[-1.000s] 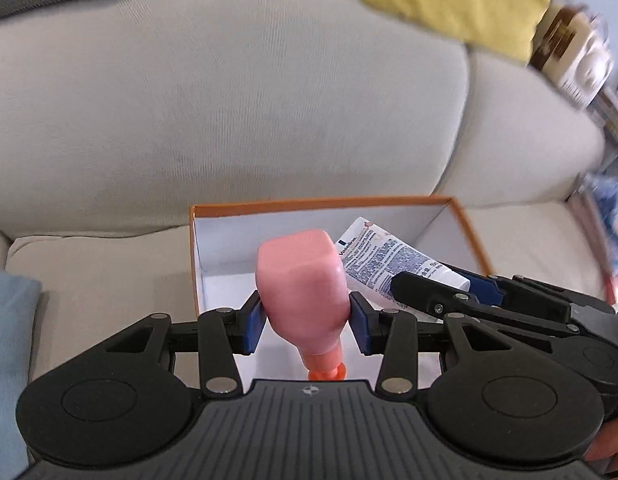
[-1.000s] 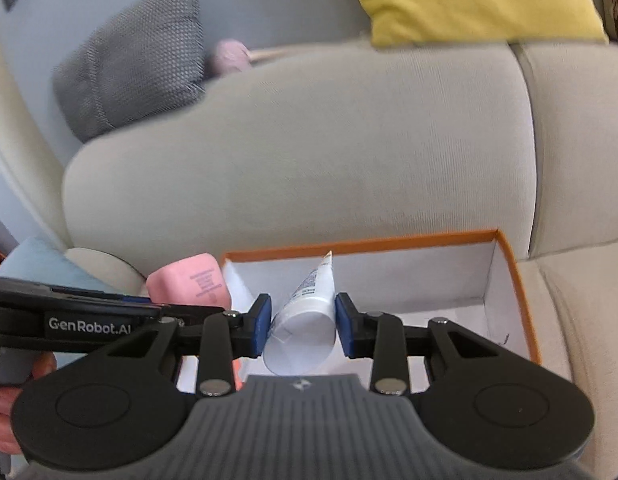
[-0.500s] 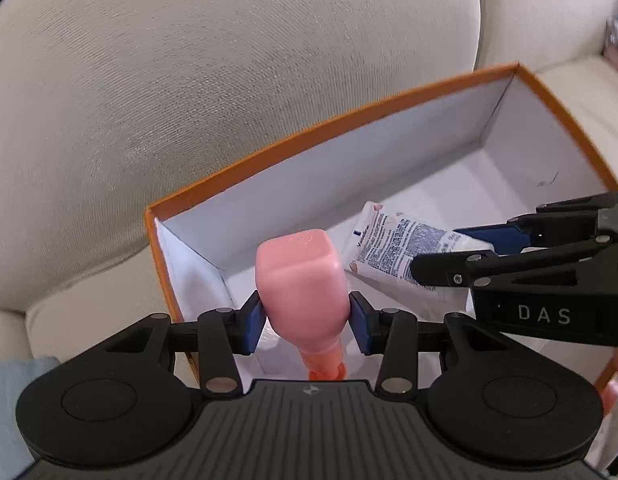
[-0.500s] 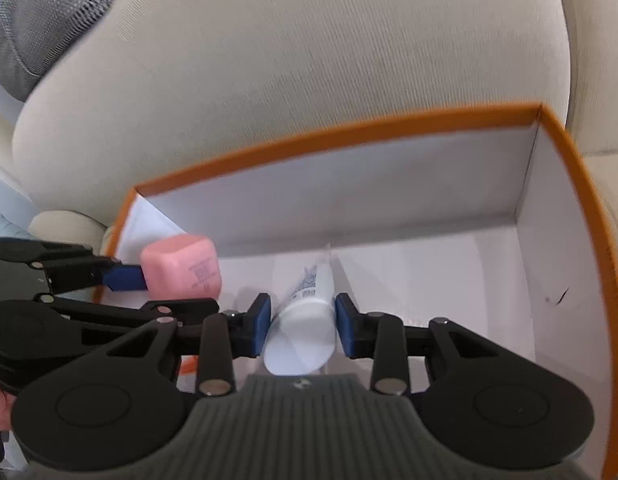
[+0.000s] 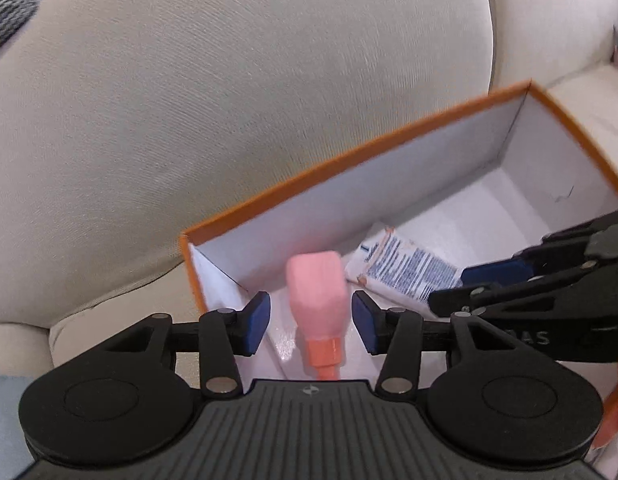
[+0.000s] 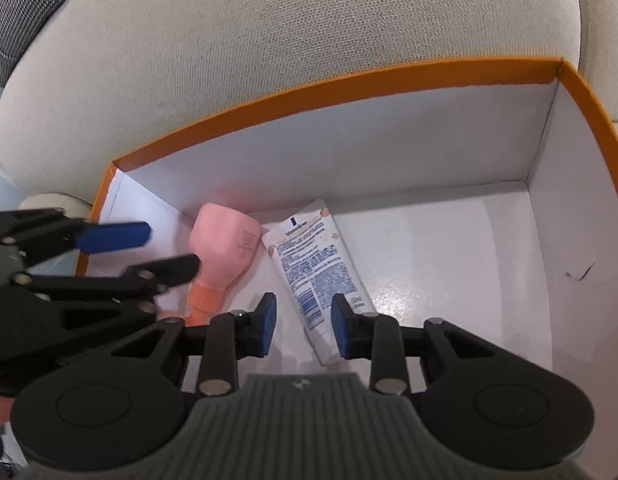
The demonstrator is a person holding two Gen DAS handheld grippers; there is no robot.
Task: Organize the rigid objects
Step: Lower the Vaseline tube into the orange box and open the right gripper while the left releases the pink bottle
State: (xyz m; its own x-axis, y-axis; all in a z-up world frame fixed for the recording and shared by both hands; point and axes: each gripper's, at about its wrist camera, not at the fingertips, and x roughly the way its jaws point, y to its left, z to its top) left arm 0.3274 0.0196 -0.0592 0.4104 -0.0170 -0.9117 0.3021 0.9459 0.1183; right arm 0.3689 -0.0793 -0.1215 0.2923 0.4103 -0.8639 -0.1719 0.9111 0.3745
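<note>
An orange-rimmed white box (image 6: 337,84) sits on a beige sofa. A pink bottle with an orange cap (image 6: 225,252) lies on the box floor at the left, and a white tube with blue print (image 6: 313,268) lies beside it. My left gripper (image 5: 312,320) is open just above the pink bottle (image 5: 317,292), not touching it. My right gripper (image 6: 303,326) is open over the tube's lower end. The tube also shows in the left wrist view (image 5: 405,276), next to the right gripper's fingers (image 5: 497,272).
The beige sofa backrest (image 6: 293,28) rises right behind the box. The right half of the box floor (image 6: 461,264) is bare white. A grey checked cushion (image 6: 25,4) lies at the upper left. The box's right wall (image 6: 577,240) stands close to my right gripper.
Both grippers have opened and let go: the pink bottle and the tube now lie on the box floor. Both grippers moved down into the box over the last second.
</note>
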